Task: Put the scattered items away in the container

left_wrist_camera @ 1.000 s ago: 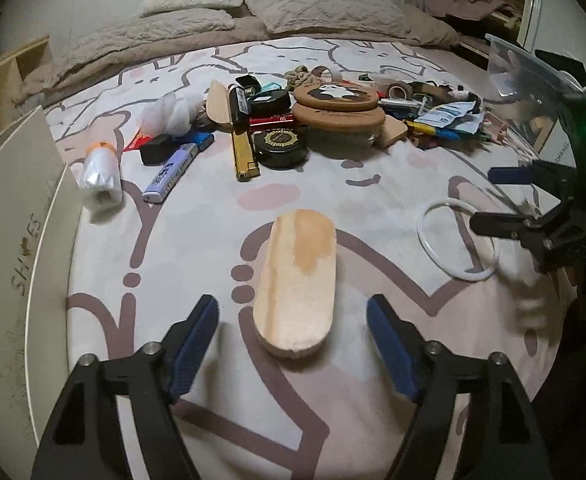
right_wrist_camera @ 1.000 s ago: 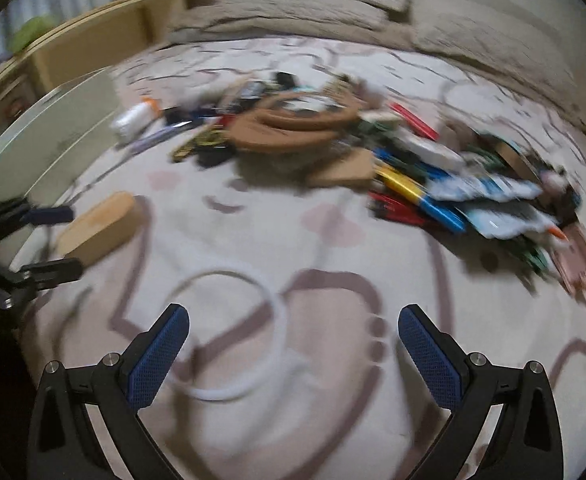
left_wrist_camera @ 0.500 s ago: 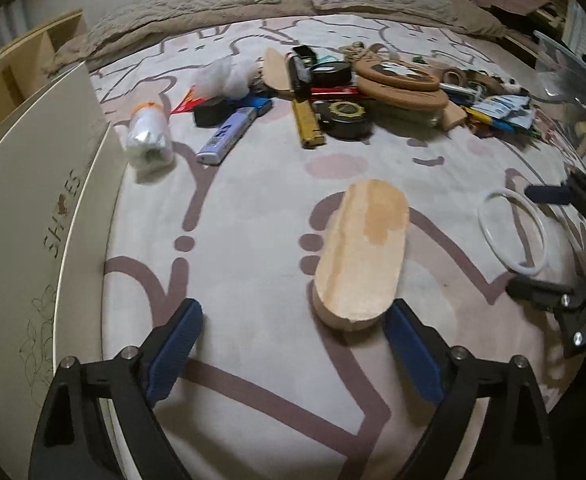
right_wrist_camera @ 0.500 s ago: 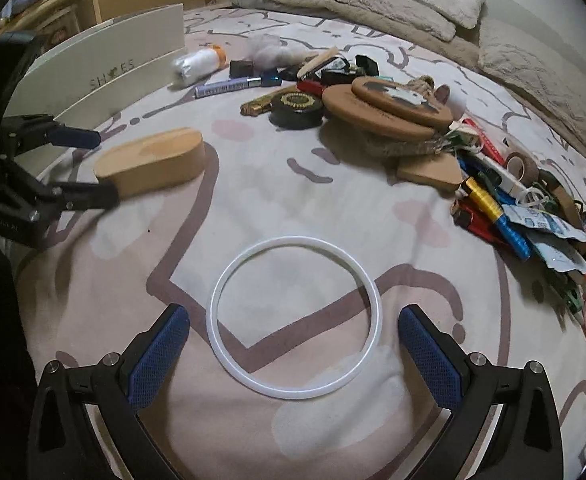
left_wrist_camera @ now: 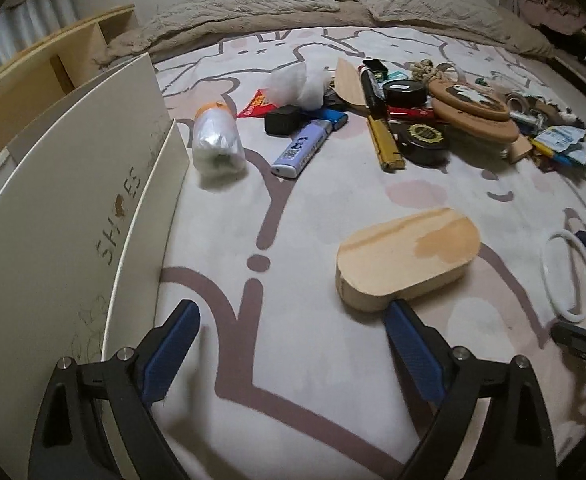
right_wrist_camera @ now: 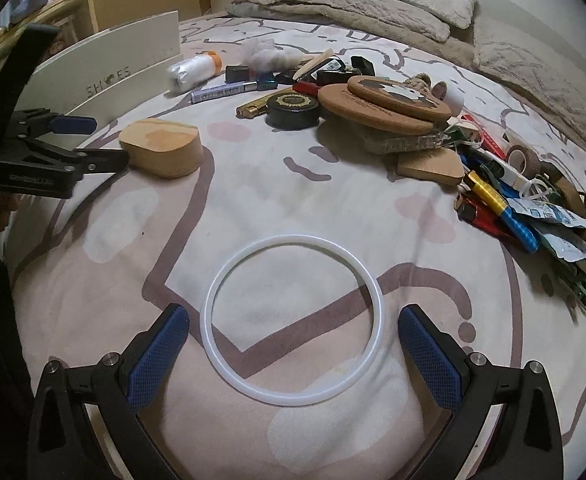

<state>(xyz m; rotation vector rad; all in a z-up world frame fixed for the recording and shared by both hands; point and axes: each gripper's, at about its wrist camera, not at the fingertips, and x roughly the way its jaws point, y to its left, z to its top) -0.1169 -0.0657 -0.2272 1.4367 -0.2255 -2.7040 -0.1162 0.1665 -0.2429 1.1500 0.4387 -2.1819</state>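
A: Where is the left gripper (left_wrist_camera: 289,344)?
B: Jaws spread wide, having just been opening, nothing between them; the wooden block (left_wrist_camera: 407,258) lies beside its right finger.
A: And the right gripper (right_wrist_camera: 293,356)?
B: Jaws apart, straddling the white ring (right_wrist_camera: 291,325) flat on the bedspread (right_wrist_camera: 273,200), without touching it.

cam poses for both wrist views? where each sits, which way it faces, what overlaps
Left wrist: on the left gripper, angled down at the bedspread; the wooden oval block lies at its right finger, jaws open, having just widened; the beige box is at left.
Right wrist: on the right gripper, angled down at the white ring lying between open jaws, untouched.
Shared: block, ring, box and the clutter pile; each view catches the other gripper at its edge.
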